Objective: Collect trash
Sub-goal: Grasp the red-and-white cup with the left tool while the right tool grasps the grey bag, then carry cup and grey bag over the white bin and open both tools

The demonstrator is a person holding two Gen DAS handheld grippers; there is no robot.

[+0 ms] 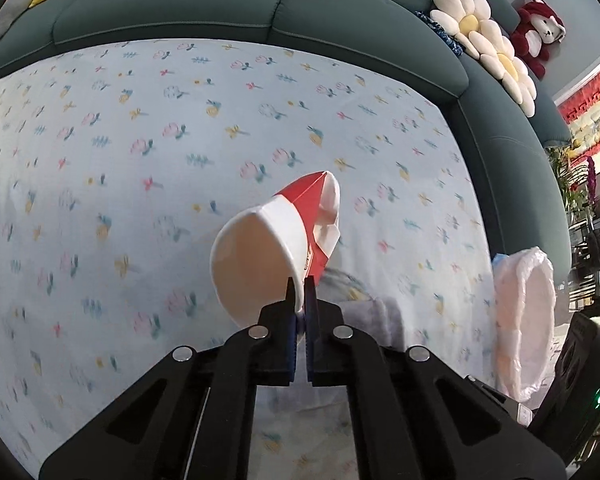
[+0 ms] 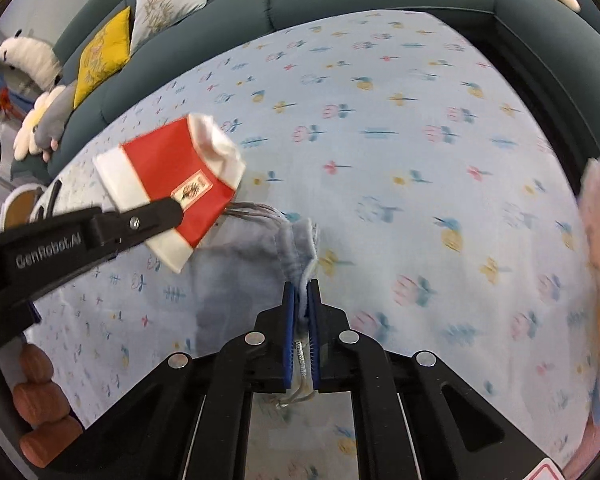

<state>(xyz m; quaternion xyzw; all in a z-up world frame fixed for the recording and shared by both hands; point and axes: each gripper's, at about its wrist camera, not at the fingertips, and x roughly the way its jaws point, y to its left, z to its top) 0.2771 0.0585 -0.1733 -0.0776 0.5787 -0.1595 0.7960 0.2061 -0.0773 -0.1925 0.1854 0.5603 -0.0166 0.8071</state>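
Note:
My left gripper (image 1: 299,286) is shut on the rim of a red and white paper cup (image 1: 276,240), which hangs tilted above the flowered cloth with crumpled white paper in its crushed bottom end. The right wrist view shows the same cup (image 2: 172,184) from the side, pinched by the left gripper (image 2: 176,212). My right gripper (image 2: 302,286) is shut on the gathered neck of a sheer grey-blue drawstring pouch (image 2: 244,276); its silver cord runs back between the pads. The pouch (image 1: 376,316) also shows just right of the left fingers.
A pale blue flowered cloth (image 1: 180,140) covers the surface below. A bin lined with a white plastic bag (image 1: 528,320) stands at its right edge. A teal sofa (image 1: 260,12) wraps around behind, with yellow cushions, flower cushions (image 1: 484,36) and a red plush bear (image 1: 538,32).

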